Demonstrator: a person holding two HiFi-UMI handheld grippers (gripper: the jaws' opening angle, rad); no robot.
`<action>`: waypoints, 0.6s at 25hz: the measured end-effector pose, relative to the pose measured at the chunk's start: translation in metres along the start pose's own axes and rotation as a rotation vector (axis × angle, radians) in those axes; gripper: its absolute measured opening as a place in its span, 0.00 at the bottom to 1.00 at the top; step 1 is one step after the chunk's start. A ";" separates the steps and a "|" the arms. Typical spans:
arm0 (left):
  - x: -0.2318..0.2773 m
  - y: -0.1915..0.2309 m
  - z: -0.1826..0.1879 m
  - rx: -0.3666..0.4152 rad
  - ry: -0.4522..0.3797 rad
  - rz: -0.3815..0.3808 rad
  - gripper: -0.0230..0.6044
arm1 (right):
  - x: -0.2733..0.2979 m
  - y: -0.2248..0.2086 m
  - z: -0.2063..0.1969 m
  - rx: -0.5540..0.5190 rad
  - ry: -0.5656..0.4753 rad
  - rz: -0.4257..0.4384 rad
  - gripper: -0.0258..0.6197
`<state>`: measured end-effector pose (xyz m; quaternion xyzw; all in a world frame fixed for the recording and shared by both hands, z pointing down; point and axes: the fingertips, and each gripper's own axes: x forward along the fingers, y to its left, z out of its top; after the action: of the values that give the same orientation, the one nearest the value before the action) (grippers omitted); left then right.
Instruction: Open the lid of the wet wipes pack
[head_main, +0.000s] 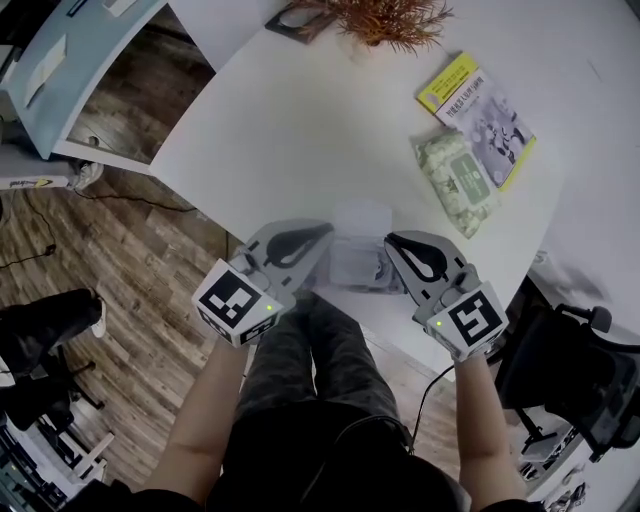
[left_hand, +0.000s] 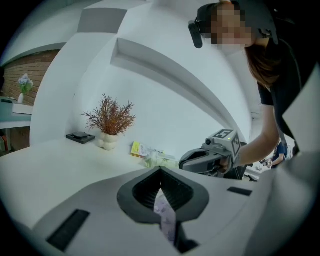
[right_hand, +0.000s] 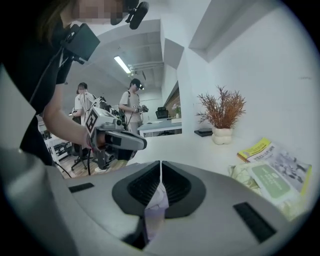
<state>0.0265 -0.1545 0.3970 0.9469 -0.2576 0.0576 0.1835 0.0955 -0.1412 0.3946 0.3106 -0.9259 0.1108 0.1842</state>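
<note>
Head view: the left tool (head_main: 308, 243) and right tool (head_main: 392, 246) face each other at the near edge of the tabletop (head_main: 300, 130). Both are closed on a pale sheet (head_main: 358, 255) stretched between them. I can't tell if it's a wipe or a film. If the two tools pull apart, the sheet could tear. The wet wipes pack (head_main: 455, 182) lies well apart to the right, half on a yellow booklet (head_main: 490, 100). With both tools occupied, nothing can steady the pack, and on that slick cover it would likely slide when the lid is pried.

Left gripper view: the jaws are pinched fully together with the thin lilac sheet (left_hand: 165, 215) running down out of them. A dried plant (left_hand: 110, 117) and a dark tray (left_hand: 80, 137) sit far back, clear of any path to the pack.

Right gripper view: the jaws are clamped on the sheet's other end (right_hand: 155, 210). The pack (right_hand: 270, 187) is near on the right, green label up. Its lid looks closed. People (right_hand: 132, 107) stand in the room behind, well away.
</note>
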 end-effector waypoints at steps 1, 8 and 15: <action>-0.002 -0.003 0.002 0.000 -0.009 0.002 0.06 | -0.004 0.002 0.001 0.015 -0.005 -0.013 0.09; -0.014 -0.026 0.007 0.034 -0.035 0.031 0.06 | -0.031 0.020 0.005 0.067 -0.068 -0.046 0.08; -0.028 -0.050 0.005 0.020 -0.084 0.079 0.06 | -0.048 0.044 0.008 0.071 -0.127 -0.067 0.07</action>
<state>0.0277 -0.1026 0.3710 0.9394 -0.3017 0.0275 0.1607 0.1017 -0.0838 0.3637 0.3539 -0.9204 0.1175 0.1176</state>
